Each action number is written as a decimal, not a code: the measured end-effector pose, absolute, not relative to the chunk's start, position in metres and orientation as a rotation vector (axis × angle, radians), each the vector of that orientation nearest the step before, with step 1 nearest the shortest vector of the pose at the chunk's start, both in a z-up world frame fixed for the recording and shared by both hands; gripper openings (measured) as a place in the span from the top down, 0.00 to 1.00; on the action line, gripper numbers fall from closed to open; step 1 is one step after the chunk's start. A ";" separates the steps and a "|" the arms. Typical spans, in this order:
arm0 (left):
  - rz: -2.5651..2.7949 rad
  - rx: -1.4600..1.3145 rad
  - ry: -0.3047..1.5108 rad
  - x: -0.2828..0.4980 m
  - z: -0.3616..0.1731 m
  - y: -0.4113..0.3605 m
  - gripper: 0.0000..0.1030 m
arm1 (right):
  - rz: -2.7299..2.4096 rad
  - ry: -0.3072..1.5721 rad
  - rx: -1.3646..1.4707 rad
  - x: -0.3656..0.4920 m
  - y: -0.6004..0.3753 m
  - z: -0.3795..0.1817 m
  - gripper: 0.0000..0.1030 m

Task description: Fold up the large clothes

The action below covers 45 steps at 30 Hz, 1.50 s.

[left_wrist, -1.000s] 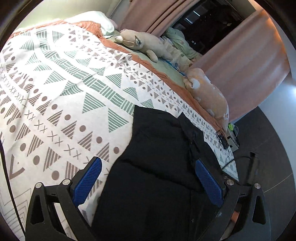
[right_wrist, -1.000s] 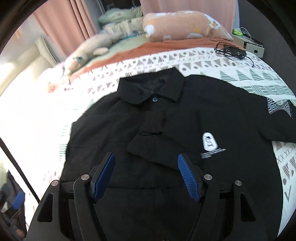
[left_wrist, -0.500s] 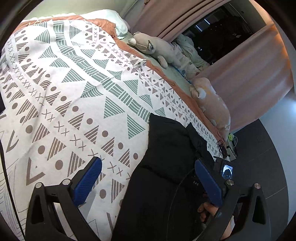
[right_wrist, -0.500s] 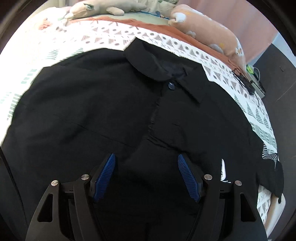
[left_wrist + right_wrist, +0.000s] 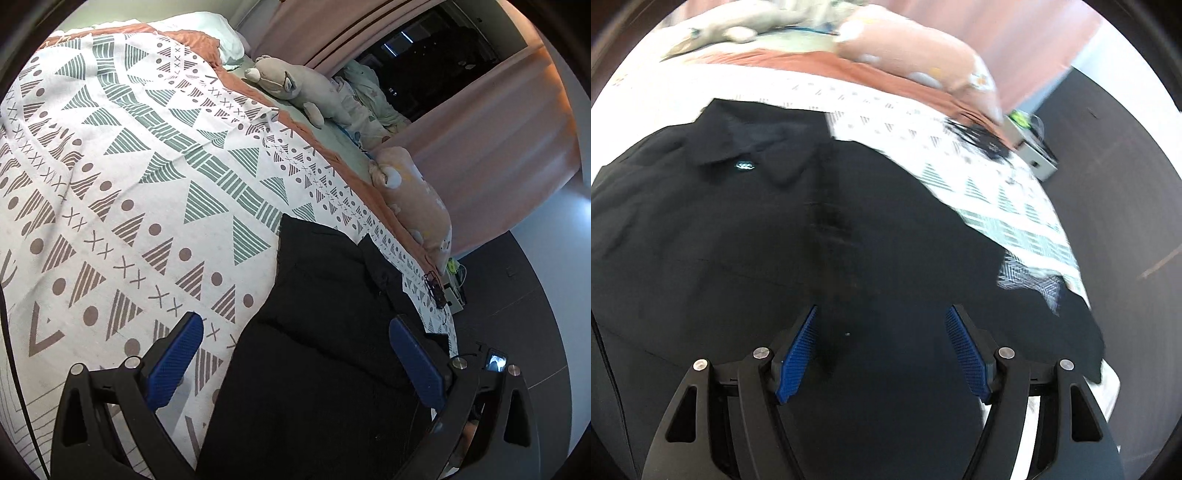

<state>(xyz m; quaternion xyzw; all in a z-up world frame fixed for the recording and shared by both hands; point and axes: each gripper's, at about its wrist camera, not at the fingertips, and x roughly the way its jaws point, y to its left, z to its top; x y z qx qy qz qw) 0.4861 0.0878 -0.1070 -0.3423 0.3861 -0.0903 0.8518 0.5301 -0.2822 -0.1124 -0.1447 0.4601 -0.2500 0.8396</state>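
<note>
A large black collared shirt (image 5: 820, 236) lies spread flat on the patterned bedspread (image 5: 110, 177), collar towards the plush toys. In the left wrist view the shirt (image 5: 325, 332) fills the lower right, its left edge running up the bed. My left gripper (image 5: 295, 332) is open and empty, hovering over that left edge. My right gripper (image 5: 882, 325) is open and empty, close above the middle of the shirt's front. The shirt's right sleeve (image 5: 1071, 325) reaches the bed's right edge.
A grey plush toy (image 5: 299, 88) and a peach plush pillow (image 5: 413, 199) lie along the far side of the bed. Black cables (image 5: 434, 291) and a small box (image 5: 1032, 155) sit at the bed's far corner. Dark floor (image 5: 517, 295) lies beyond the bed. Pink curtains hang behind.
The right gripper has swung to the right over the shirt, so the right sleeve and bed edge now show. The left gripper has shifted slightly; more of the shirt sits between its fingers.
</note>
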 end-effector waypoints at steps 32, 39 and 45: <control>-0.172 -0.605 0.872 0.511 -0.128 0.015 0.00 | -0.216 1.024 -0.129 0.534 -0.315 -0.168 0.61; -0.138 -0.616 0.882 0.512 -0.133 0.023 0.00 | -0.257 0.973 -0.103 0.561 -0.318 -0.171 0.68; -0.156 -0.627 0.877 0.510 -0.131 0.021 0.00 | -0.273 0.941 0.043 0.542 -0.333 -0.155 0.53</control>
